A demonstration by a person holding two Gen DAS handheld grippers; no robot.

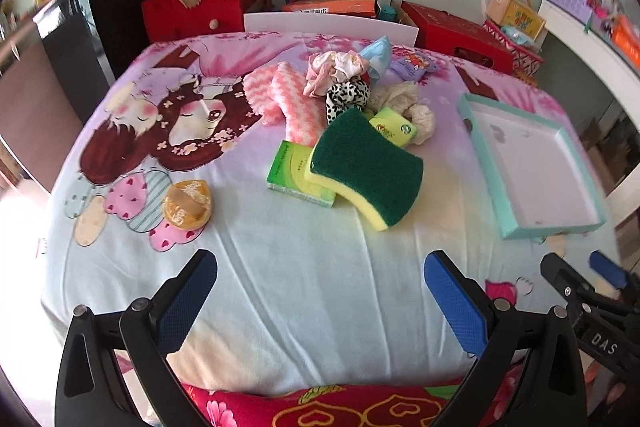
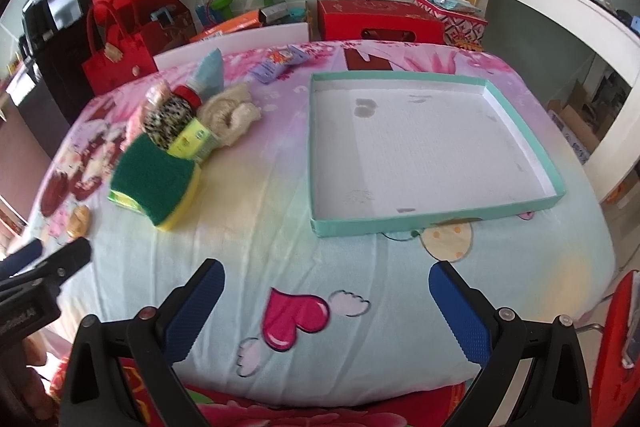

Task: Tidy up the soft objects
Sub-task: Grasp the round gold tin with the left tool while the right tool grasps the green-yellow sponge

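**Over the bedsheet, both grippers spread and empty**

Nearest the cameras, the left gripper [image 1: 320, 291] and right gripper [image 2: 326, 301] hovered above the sheet [image 1: 304, 267], jaws spread wide, holding nothing. Farther on lay a sponge [image 1: 368, 171] atop a green tissue pack [image 1: 292, 175], with the cloth pile [image 1: 320, 87] behind. An empty tray [image 2: 436, 219] sat well apart, to their right.
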